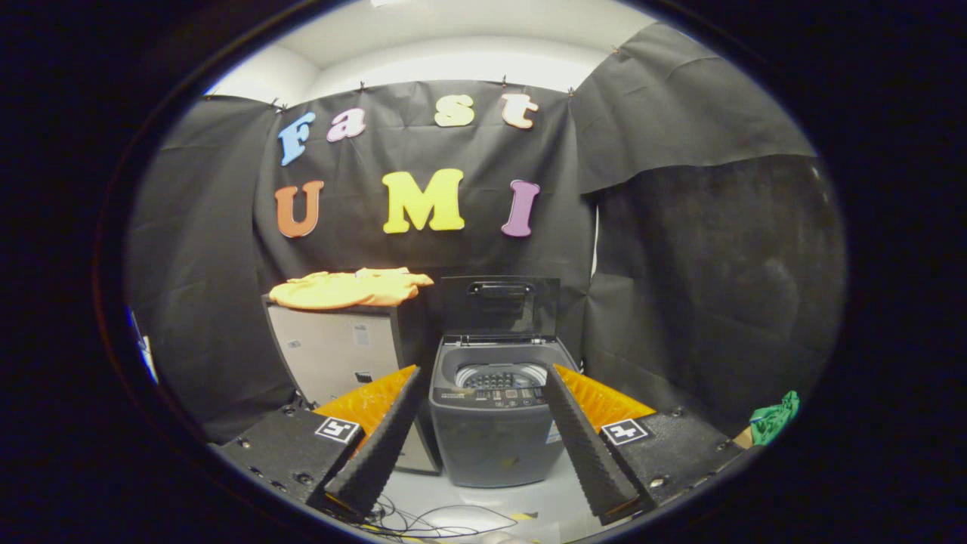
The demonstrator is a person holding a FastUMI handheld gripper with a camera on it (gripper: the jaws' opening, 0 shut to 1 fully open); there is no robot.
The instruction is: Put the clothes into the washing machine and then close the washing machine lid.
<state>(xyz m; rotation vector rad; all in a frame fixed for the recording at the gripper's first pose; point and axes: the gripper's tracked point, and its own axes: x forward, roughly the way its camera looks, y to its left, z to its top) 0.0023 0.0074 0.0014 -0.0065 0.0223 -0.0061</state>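
Note:
A small grey top-loading washing machine (491,423) stands on the floor beyond my fingers, framed between them. Its lid (500,306) stands upright at the back, and the drum opening (500,375) shows underneath. An orange-yellow garment (349,289) lies spread on top of a pale cabinet (336,351) to the left of the machine, well beyond my left finger. My gripper (483,370) is open, with nothing between its fingers, and is held back from both the machine and the garment.
Black cloth walls close in the booth behind and on both sides. A green cloth (772,419) lies low beyond my right finger on a brown surface. Loose cables (446,517) trail on the pale floor in front of the machine.

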